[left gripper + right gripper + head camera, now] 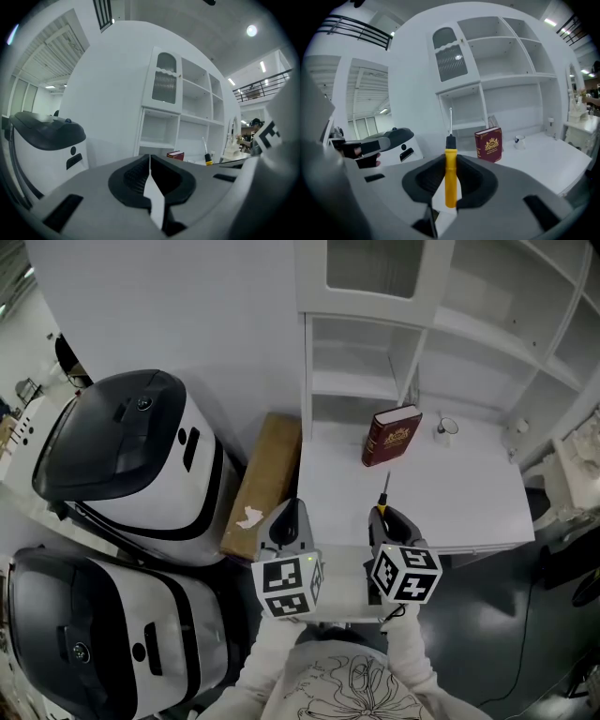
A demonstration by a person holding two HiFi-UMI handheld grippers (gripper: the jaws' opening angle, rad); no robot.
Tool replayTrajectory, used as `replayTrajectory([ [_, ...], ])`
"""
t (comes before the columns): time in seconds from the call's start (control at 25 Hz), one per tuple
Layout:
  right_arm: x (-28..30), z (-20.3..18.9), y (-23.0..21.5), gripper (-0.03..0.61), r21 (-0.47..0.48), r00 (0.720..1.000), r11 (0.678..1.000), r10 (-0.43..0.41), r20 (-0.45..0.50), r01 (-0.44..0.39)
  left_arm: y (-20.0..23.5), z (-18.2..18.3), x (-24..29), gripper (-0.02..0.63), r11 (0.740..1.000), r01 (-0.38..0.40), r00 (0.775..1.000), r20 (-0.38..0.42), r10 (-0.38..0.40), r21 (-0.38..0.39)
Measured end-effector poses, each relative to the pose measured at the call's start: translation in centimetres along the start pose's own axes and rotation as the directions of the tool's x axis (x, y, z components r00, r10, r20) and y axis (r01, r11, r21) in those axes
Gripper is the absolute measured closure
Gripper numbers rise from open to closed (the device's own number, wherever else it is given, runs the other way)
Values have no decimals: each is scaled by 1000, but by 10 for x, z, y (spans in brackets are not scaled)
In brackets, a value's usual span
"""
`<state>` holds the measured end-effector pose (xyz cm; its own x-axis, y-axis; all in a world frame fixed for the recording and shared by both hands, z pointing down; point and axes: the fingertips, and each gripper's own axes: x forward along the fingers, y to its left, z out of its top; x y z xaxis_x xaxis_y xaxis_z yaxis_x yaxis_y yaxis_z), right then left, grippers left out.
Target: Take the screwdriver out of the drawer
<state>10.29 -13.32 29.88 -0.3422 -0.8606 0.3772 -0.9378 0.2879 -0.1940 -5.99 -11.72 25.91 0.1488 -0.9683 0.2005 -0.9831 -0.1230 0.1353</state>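
My right gripper [382, 517] is shut on the screwdriver [450, 174]. Its yellow handle sits between the black pads, and the black collar and thin metal shaft point forward over the white desk [469, 495]. In the head view the shaft [383, 486] reaches past the desk's front edge. The left gripper [289, 521] hangs beside it on the left, off the desk's corner, shut with nothing between its pads [136, 176]. From the left gripper view the screwdriver [206, 157] shows small at the right. I cannot make out the drawer below the grippers.
A dark red book [391, 435] stands on the desk with a small white cup [446, 430] to its right, under white shelves [366, 381]. A cardboard box [267, 479] leans by the desk's left side. Two large white-and-black machines [131, 456] [94, 634] fill the left.
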Motion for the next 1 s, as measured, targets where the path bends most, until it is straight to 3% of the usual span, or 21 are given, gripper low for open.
replayTrajectory([
  [0.36,-6,10,-1,508,-25,997,1000,-13,75,15,-6,11,-10,603,999,-4,1000,31,3,37],
  [1.0,-9,8,0,508,-25,996,999,-29,79,31,-9,3,-11,603,999,10,1000,15,-10,37],
])
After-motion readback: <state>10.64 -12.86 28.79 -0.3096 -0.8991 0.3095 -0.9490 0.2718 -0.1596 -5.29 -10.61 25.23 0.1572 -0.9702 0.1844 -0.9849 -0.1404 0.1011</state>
